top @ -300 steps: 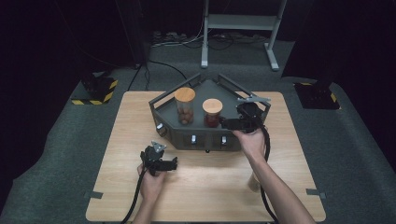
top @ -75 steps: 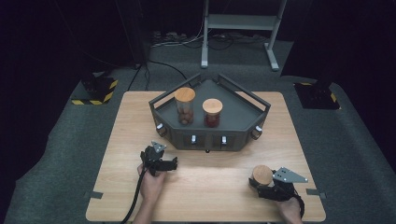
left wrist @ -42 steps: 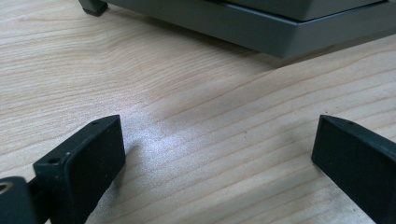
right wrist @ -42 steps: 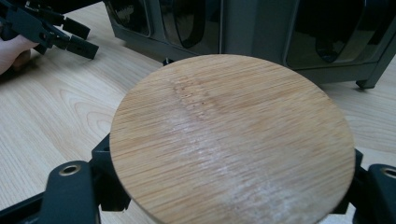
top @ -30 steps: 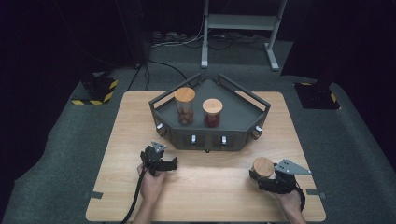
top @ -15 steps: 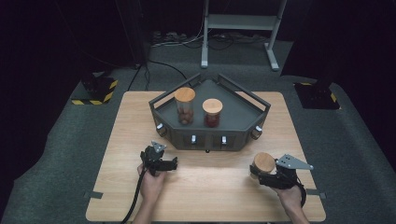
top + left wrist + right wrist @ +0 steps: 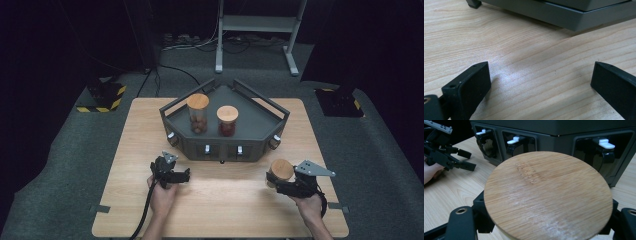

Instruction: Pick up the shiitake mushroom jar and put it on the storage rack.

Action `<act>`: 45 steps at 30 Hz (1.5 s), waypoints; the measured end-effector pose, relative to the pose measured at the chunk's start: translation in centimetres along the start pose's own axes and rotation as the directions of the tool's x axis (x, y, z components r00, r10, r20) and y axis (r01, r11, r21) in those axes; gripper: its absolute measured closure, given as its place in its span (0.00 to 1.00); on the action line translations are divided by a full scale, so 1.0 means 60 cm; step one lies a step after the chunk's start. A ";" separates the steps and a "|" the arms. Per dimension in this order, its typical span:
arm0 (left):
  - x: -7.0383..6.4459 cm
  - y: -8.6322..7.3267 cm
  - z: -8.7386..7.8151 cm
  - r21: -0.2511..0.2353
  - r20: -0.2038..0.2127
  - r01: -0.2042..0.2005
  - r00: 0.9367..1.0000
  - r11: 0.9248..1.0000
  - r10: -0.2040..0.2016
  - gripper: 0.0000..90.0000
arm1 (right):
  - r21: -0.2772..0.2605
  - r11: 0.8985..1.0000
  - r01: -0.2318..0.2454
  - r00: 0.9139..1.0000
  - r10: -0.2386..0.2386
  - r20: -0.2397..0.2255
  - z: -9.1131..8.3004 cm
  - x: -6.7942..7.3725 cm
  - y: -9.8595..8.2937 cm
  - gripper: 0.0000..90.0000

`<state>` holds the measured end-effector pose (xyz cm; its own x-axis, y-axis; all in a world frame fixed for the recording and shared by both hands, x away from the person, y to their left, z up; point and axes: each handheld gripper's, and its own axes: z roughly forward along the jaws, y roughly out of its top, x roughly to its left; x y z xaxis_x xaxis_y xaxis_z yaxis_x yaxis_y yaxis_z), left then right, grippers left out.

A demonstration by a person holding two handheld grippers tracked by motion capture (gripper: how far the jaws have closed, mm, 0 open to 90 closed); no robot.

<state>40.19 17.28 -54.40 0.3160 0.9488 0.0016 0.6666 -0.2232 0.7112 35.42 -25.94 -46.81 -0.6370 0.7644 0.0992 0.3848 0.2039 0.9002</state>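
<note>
1. My right gripper (image 7: 278, 181) is clamped on a jar (image 7: 281, 170) with a wooden lid, one jaw on each side of it below the lid.
2. I hold that jar near the table's (image 7: 235, 205) front right corner, just in front of the right end of the grey tray (image 7: 260, 145).
3. In the right gripper view the lid (image 7: 548, 195) is round and level, with the tray's front wall and its white latches (image 7: 606, 143) close behind.
4. My left gripper (image 7: 181, 176) rests on the table toward the front left, near the tray's front left corner; its jaws stand wide apart with bare wood between them.
5. Two more jars stand upright in the tray: a taller one (image 7: 197, 113) on the left, a shorter one (image 7: 227, 120) just beside it on the right.
</note>
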 end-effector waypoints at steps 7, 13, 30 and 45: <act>0.000 0.000 0.000 0.000 0.000 0.000 1.000 1.000 0.000 0.03 | -0.004 1.000 -0.006 1.000 0.006 -0.002 0.001 -0.001 0.013 0.27; 0.000 0.000 0.000 0.000 0.000 0.000 1.000 1.000 0.000 0.03 | -0.014 1.000 -0.014 1.000 0.014 -0.014 0.001 -0.004 0.023 0.27; 0.000 0.000 0.000 0.000 0.000 0.000 1.000 1.000 0.000 0.03 | -0.020 1.000 -0.014 1.000 0.014 -0.012 0.001 -0.005 0.045 0.28; 0.000 0.000 0.000 0.000 0.000 0.000 1.000 1.000 0.000 0.03 | -0.030 0.999 -0.018 1.000 0.018 -0.009 -0.003 -0.010 0.066 0.28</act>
<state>40.20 17.29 -54.40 0.3163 0.9487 0.0016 0.6667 -0.2235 0.7111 37.17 -25.70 -43.23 -0.6362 0.7623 0.1190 0.3762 0.1719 0.9104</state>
